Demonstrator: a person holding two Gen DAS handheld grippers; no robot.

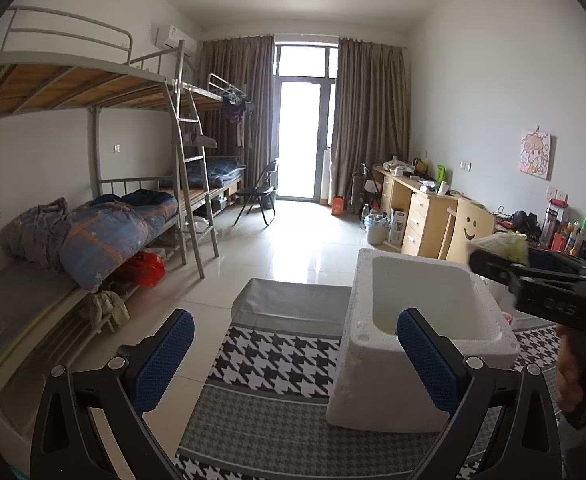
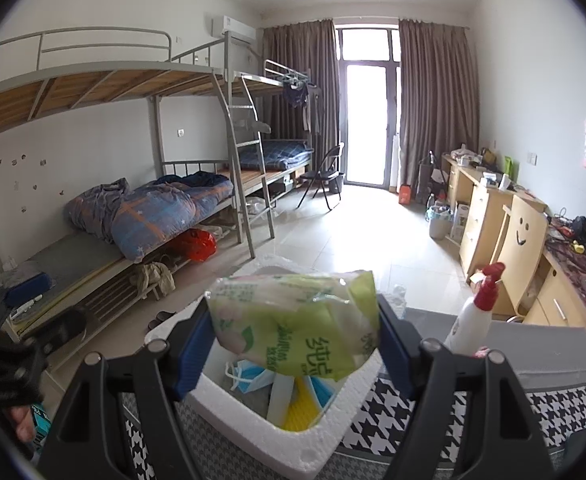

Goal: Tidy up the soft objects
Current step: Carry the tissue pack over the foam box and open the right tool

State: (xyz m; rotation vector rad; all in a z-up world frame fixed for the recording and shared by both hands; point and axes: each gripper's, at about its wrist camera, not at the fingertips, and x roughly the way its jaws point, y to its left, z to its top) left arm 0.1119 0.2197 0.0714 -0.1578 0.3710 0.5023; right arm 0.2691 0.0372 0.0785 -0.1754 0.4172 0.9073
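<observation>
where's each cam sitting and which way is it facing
Left wrist: on the left gripper, open, facing the window past the foam box; the right gripper and a hand enter at right.
Right wrist: on the right gripper, shut on a green tissue pack above the box.
Shared: foam box, houndstooth mat, bunk beds.

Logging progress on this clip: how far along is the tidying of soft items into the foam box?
Partly done: the foam box already holds a face mask and other small items. In hand: the right gripper holds a green tissue pack above it, unreleased. The left gripper is open and holds nothing.
</observation>
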